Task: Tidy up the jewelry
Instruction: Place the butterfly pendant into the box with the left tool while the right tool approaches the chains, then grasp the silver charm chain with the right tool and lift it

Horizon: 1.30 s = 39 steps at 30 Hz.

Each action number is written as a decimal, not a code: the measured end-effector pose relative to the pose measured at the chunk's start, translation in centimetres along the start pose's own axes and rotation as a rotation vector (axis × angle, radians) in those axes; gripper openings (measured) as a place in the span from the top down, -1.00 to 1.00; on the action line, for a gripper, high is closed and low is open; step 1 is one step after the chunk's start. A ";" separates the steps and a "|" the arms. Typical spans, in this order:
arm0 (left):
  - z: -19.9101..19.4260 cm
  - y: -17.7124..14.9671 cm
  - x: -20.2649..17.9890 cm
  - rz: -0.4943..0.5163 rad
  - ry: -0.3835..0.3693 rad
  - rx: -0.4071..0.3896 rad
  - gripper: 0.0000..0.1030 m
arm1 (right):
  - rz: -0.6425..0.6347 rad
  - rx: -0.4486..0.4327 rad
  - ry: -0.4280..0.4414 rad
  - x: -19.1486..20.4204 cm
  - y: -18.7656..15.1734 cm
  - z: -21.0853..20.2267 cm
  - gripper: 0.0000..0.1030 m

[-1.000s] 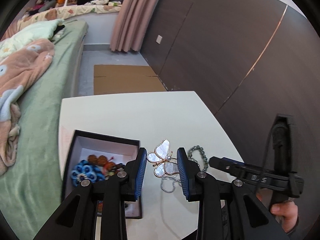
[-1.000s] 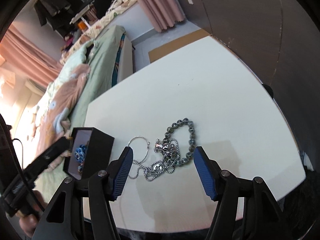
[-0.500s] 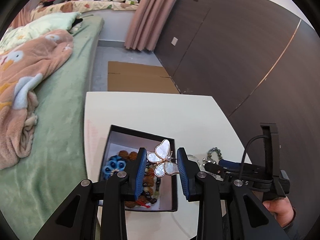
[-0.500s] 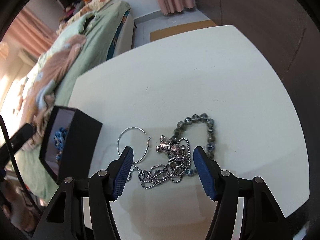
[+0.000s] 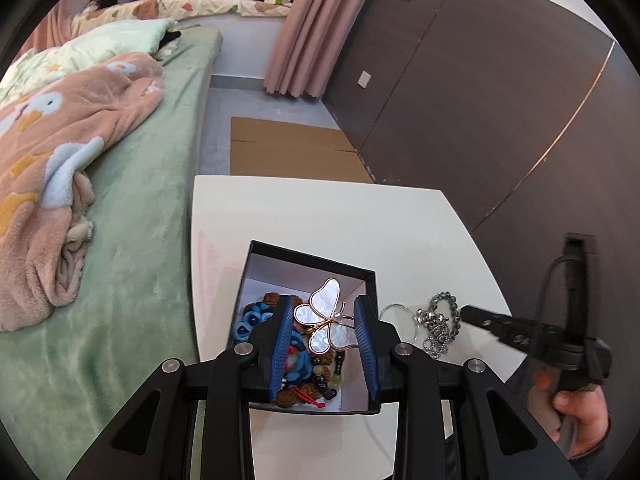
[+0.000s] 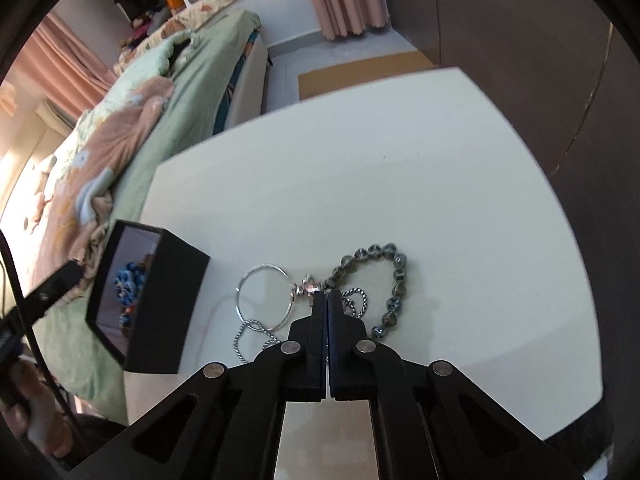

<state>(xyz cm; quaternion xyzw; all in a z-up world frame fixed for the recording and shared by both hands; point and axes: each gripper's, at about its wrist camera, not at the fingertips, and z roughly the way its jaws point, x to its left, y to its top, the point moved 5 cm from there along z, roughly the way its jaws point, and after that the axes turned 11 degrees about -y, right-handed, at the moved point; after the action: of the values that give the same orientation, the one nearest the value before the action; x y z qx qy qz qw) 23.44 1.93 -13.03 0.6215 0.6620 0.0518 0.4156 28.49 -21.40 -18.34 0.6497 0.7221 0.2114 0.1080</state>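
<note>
A white table [image 5: 320, 216] stands beside a green bed [image 5: 152, 184] with a peach blanket [image 5: 60, 136]; pink curtains [image 5: 308, 24], dark wood-panelled wall [image 5: 480, 100], flattened cardboard [image 5: 288, 156] on grey floor.

A white bench [image 6: 400, 168] carries a black box [image 6: 160, 300] near its left edge; just beside it lie a ring [image 6: 264, 296], a chain [image 6: 256, 336] and a bead bracelet [image 6: 396, 276].
</note>
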 end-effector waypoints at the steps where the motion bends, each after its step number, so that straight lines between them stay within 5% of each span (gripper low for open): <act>1: -0.1 0.0 0.1 -0.002 0.000 0.000 0.37 | 0.004 -0.018 0.004 -0.2 0.2 -0.8 0.97; 9: -0.5 -0.2 0.2 -0.013 -0.009 -0.003 0.37 | 0.006 -0.067 0.019 0.2 1.6 -3.8 0.91; 11: -0.5 -0.2 0.2 -0.011 -0.010 -0.005 0.37 | -0.010 -0.010 0.013 0.4 1.4 -2.4 0.24; 12: -0.5 -0.2 0.2 -0.010 -0.010 -0.004 0.37 | -0.018 0.009 -0.001 0.7 1.3 -1.5 -0.27; 13: -0.5 -0.2 0.2 -0.010 -0.009 -0.003 0.37 | -0.024 0.008 -0.011 0.9 1.0 -1.0 -0.34; 20: -0.1 -0.5 0.5 -0.030 -0.007 0.022 0.35 | -0.062 0.042 -0.026 2.1 0.0 2.1 -0.26; 22: 0.2 -0.4 0.7 -0.058 -0.028 0.037 0.30 | -0.069 0.056 -0.029 2.3 0.2 3.0 0.11; 25: 0.3 -0.4 1.3 -0.114 -0.063 0.043 -0.13 | -0.057 0.087 -0.037 2.2 0.2 3.9 0.64; 39: -1.3 0.6 1.2 -0.118 -0.068 -0.032 -0.21 | -0.011 -0.086 0.033 2.0 2.9 -4.2 0.66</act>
<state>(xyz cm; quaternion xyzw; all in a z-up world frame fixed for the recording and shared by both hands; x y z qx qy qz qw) 23.21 3.67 -12.43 0.5763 0.6820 0.0164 0.4501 28.99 -19.95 -13.08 0.6369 0.7177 0.2523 0.1250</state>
